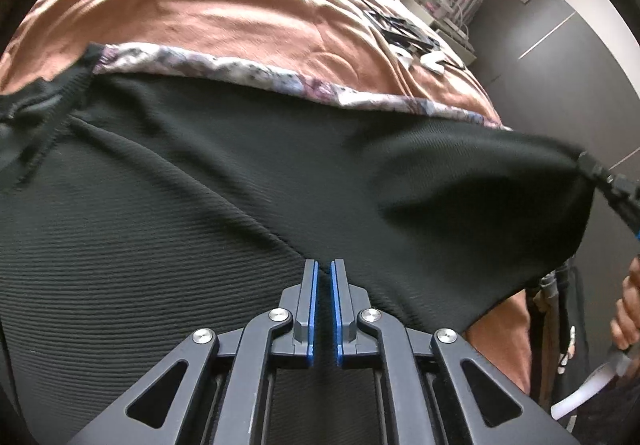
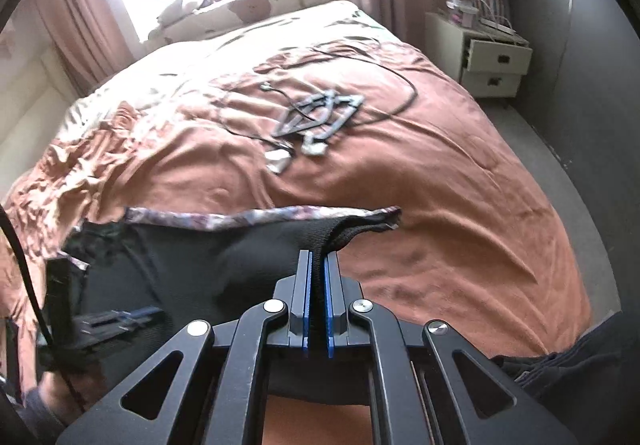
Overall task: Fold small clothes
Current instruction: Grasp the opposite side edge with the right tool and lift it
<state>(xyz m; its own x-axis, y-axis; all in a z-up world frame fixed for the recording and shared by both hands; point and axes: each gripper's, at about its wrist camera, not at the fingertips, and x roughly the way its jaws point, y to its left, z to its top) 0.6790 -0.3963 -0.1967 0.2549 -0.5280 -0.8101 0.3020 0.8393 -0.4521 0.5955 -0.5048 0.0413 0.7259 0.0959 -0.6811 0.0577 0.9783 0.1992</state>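
**Black ribbed garment held over the bed by both tongs**

Black ribbed garment [image 1: 200,213] is spread across the near part of a bed covered with a rust-brown bedspread [image 2: 440,173]. A floral-patterned edge [image 1: 224,65] shows along its far side, either a lining or a second piece under it; which one cannot be told.

In the left wrist view the left tongs [image 1: 324,265] have their blue-lined jaws drawn nearly together, only a thin slit between them, with the black cloth at their tips and beneath them. Whether the pads actually pinch a fold there is not clear from that view. The right wrist view shows the same tongs [image 2: 120,319] low at the left, at the garment's near left part, blurred.

The right tongs [image 2: 318,257] are closed on a bunched corner of the black cloth, which runs between the blue pads and out past the tips. From the left wrist view these tongs [image 1: 596,167] appear at the right edge with the corner lifted off the bed, the fabric pulled into a taut ridge toward them. A hand [image 1: 628,309] shows just below.

Farther up the bed lie black hangers [image 2: 320,113] and a thin cable [image 2: 396,101]. A white bedside cabinet [image 2: 480,53] stands by the wall, its upper drawer open.
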